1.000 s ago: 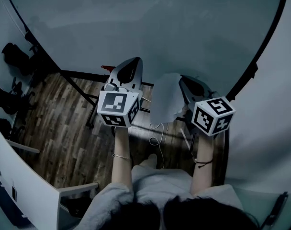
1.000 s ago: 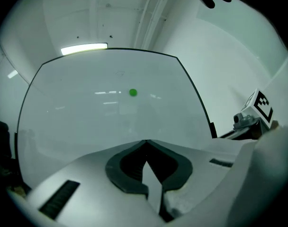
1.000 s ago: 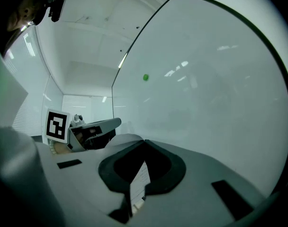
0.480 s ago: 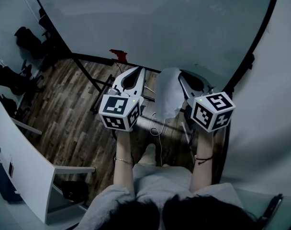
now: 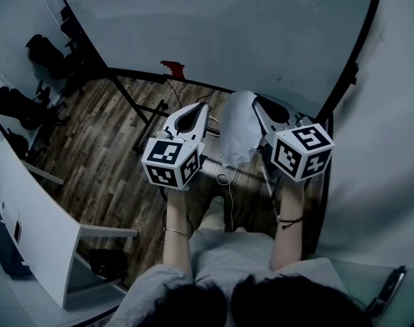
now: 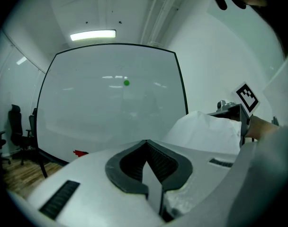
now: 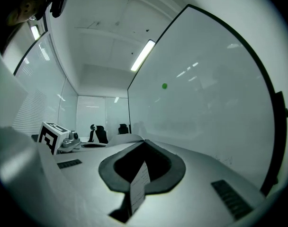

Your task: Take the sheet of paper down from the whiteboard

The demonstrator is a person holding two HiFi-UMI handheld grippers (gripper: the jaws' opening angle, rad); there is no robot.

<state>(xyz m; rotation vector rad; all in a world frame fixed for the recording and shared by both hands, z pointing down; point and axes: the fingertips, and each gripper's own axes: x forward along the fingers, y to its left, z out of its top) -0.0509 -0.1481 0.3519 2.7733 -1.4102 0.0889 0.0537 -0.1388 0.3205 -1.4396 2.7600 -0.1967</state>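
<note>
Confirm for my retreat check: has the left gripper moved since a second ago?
Yes. The left gripper has drawn back from the whiteboard, toward the person.

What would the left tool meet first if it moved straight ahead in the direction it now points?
Most likely the whiteboard, low on its bare surface below the green dot. Nothing shows between the left tool and the board; the gap is hard to judge.

Paper [image 5: 237, 128] sits between left gripper [image 5: 203, 110] and right gripper [image 5: 261, 105], whiteboard [image 5: 227, 26] behind, chairs [image 5: 46, 50] far left.
</note>
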